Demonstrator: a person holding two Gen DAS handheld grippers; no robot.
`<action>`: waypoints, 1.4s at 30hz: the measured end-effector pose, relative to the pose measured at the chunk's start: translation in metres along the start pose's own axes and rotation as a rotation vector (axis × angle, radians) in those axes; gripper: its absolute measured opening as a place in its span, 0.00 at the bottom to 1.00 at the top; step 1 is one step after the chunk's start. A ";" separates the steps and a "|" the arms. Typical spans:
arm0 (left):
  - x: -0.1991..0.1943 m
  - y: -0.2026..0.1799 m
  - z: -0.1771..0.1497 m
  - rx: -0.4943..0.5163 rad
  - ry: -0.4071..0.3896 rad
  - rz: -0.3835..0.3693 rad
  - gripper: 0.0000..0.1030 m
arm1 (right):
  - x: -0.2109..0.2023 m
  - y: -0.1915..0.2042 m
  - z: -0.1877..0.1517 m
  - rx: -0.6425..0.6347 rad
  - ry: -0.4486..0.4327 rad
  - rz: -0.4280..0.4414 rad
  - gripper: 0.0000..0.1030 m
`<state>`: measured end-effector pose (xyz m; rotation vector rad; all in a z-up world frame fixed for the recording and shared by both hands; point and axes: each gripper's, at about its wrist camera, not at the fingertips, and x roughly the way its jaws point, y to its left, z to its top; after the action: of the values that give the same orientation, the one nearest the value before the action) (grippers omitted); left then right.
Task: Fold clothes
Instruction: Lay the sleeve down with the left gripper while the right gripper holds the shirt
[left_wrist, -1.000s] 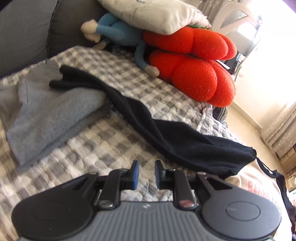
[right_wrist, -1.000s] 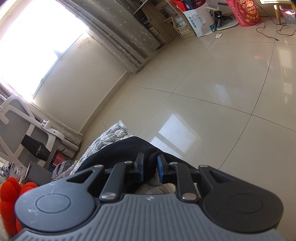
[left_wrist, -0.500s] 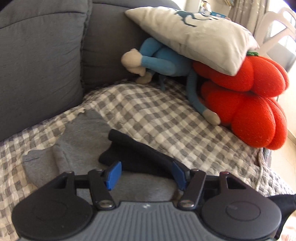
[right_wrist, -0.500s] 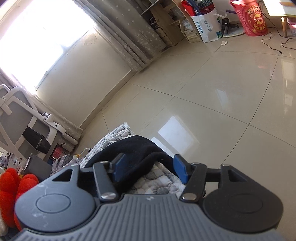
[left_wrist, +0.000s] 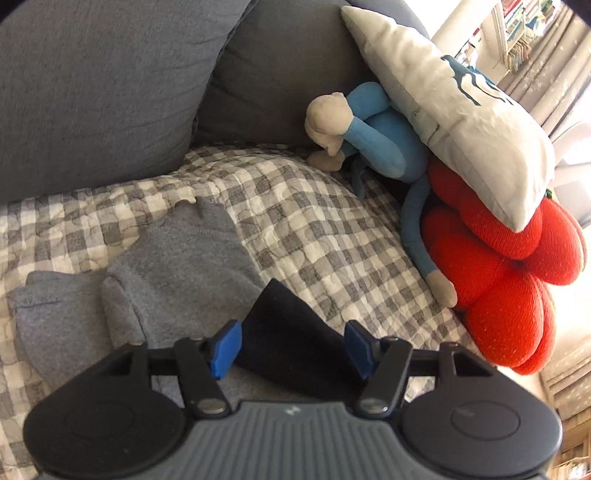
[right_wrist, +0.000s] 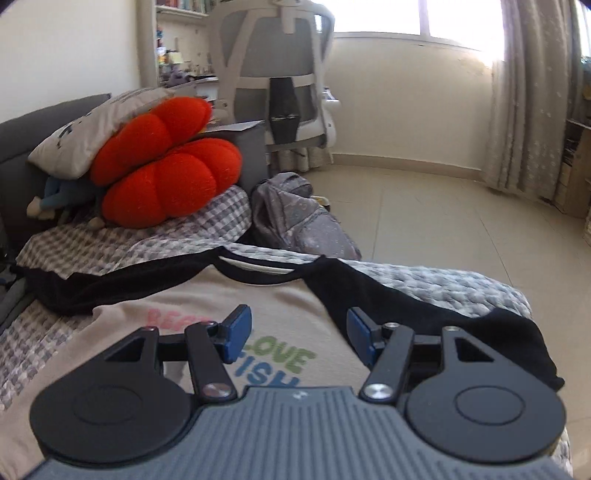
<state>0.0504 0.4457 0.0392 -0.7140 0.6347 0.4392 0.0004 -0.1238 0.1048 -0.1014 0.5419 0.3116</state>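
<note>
Black sleeves lie loose on a checked sofa cover, both claws open.

Beige with black sleeves and collar, the shirt (right_wrist: 295, 295) lies spread flat on the grey-and-white checked cover (left_wrist: 295, 221), printed letters facing up. One black sleeve end (left_wrist: 291, 332) rests across a folded grey garment (left_wrist: 177, 266), sitting between the blue pads of the left claw (left_wrist: 291, 345), which do not press on it. The right claw (right_wrist: 297, 338) hangs over the shirt's chest, holding nothing; both claws' jaws have just been opening. A red plush cushion (left_wrist: 509, 280) sits under a white pillow (left_wrist: 461, 122) against the sofa back.
</note>
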 end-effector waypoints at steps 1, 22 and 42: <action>0.004 0.000 0.001 0.000 0.003 -0.004 0.61 | 0.012 0.026 0.009 -0.086 0.002 0.050 0.60; -0.051 -0.045 0.034 0.169 -0.197 -0.202 0.07 | 0.153 0.222 0.067 -0.480 -0.074 0.243 0.04; -0.041 0.063 0.003 0.042 -0.076 -0.219 0.10 | 0.134 0.225 0.007 -0.582 0.011 0.392 0.08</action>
<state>-0.0138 0.4843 0.0392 -0.7143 0.4864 0.2492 0.0413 0.1264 0.0377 -0.5638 0.4667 0.8478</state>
